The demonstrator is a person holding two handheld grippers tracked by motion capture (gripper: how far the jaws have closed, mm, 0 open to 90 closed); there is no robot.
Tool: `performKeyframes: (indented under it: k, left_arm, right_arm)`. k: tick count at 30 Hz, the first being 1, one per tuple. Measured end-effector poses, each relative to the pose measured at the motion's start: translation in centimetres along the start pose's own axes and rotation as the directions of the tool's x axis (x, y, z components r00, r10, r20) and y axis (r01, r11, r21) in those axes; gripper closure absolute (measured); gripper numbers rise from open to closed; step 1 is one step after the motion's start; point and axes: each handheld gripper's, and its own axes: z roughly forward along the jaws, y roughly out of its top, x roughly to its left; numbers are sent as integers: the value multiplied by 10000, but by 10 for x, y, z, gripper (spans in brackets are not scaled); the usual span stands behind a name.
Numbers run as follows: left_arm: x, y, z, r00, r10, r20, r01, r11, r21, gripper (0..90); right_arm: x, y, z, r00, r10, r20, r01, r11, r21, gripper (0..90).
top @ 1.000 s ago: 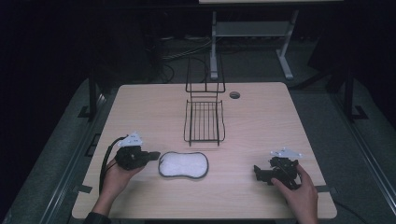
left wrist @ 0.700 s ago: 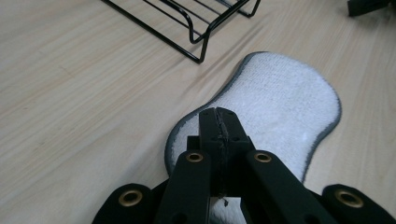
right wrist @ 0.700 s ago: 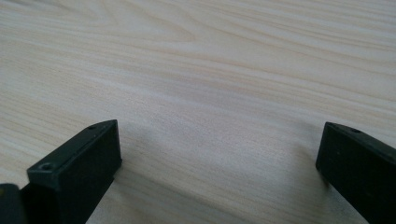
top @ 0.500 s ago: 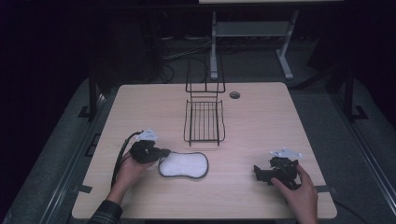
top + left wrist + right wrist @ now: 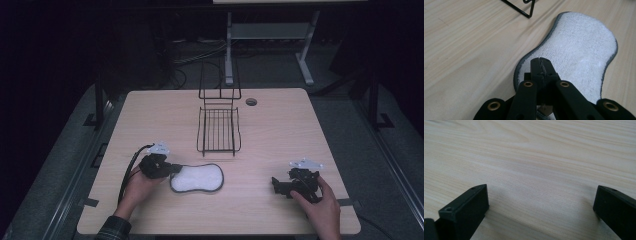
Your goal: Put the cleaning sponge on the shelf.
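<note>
We count 1 white pad (image 5: 196, 178) with a grey rim, lying flat on the table (image 5: 280, 130) just in front of 1 black wire rack (image 5: 218, 129). Of our 2 grippers, the left gripper (image 5: 541, 65) has its jaws pressed together over the pad's near end; the right gripper (image 5: 541, 202) rests well apart, jaws spread wide over bare wood.

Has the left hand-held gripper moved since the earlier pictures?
Yes. The left hand-held gripper moved rightward, toward the wire rack, and its shut tips now sit over the white pad.
</note>
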Motion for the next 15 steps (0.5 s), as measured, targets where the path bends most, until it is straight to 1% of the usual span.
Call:
performKeyframes:
  k: [5, 6, 8, 15]
  left_arm:
    - [-6, -7, -6, 10000, -11, 75, 10, 10000, 78, 896]
    - [-6, -8, -7, 10000, 61, 66, -61, 9999, 100, 896]
    - [-10, -13, -11, 9998, -101, 150, 99, 9999, 86, 896]
    - [-16, -23, -19, 9997, -247, 79, 247, 9996, 102, 896]
  right_arm:
    - [0, 0, 0, 10000, -1, -2, 1, 10000, 1, 0]
    - [0, 0, 0, 10000, -4, 0, 4, 10000, 0, 0]
    - [0, 0, 0, 10000, 1, -1, -1, 10000, 1, 0]
    - [0, 0, 0, 10000, 1, -2, -1, 10000, 1, 0]
